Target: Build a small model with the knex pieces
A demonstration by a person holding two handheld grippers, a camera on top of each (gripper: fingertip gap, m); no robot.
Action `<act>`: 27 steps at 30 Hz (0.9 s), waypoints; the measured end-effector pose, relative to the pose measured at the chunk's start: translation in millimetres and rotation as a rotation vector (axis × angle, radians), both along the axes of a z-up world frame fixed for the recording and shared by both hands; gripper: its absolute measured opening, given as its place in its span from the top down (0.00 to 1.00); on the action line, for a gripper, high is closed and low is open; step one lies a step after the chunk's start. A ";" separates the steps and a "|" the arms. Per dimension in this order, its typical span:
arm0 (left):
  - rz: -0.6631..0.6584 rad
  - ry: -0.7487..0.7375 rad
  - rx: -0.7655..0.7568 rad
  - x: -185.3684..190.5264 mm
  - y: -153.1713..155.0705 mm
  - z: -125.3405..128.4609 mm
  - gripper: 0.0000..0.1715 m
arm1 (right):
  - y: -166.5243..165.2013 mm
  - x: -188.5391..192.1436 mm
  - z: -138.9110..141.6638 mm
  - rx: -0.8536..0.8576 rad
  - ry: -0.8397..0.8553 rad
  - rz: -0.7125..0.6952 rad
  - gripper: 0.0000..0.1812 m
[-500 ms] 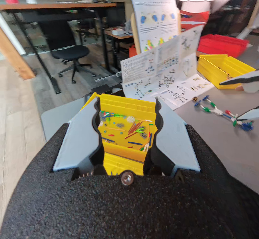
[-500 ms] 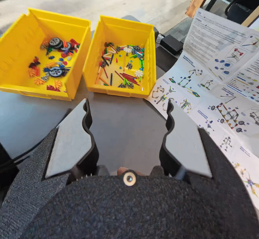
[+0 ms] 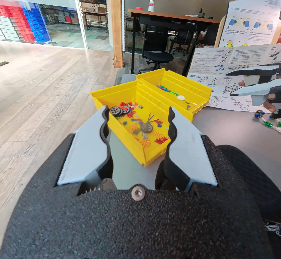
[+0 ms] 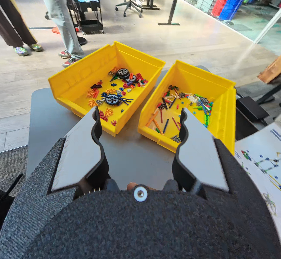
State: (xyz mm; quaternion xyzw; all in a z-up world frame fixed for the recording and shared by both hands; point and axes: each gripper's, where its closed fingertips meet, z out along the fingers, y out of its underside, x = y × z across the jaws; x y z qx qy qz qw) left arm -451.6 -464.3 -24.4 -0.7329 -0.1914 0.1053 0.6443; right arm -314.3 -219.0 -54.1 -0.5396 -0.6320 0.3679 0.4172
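Note:
Two yellow bins stand side by side on a grey table (image 4: 136,153). One bin (image 3: 132,145) (image 4: 85,75) holds black wheels (image 3: 146,128) (image 4: 112,99) and small orange, red and blue connectors. The other bin (image 3: 190,84) (image 4: 197,77) holds thin coloured rods. My left gripper (image 3: 138,109) is open and empty, just above the near end of the wheel bin. My right gripper (image 4: 139,109) is open and empty, in front of the gap between the two bins. It also shows at the right of the left wrist view (image 3: 228,84), above a small rod-and-connector assembly (image 3: 267,122).
A folded instruction sheet (image 3: 212,63) (image 4: 258,153) lies and stands to the right of the bins. The table edge runs just beyond the bins. Two people's legs (image 4: 60,16) and a black cart (image 4: 89,8) are on the floor past it. A desk and office chair (image 3: 156,57) stand behind.
My left gripper has swung from over the rod bin to over the wheel bin. My right gripper has moved closer to the bins. Both jaws stay open.

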 end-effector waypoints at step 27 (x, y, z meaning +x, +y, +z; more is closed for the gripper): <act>0.083 0.050 0.087 345.0 -123.7 -98.3 0.52 | -40.4 534.8 -91.7 -0.038 0.221 -0.297 0.38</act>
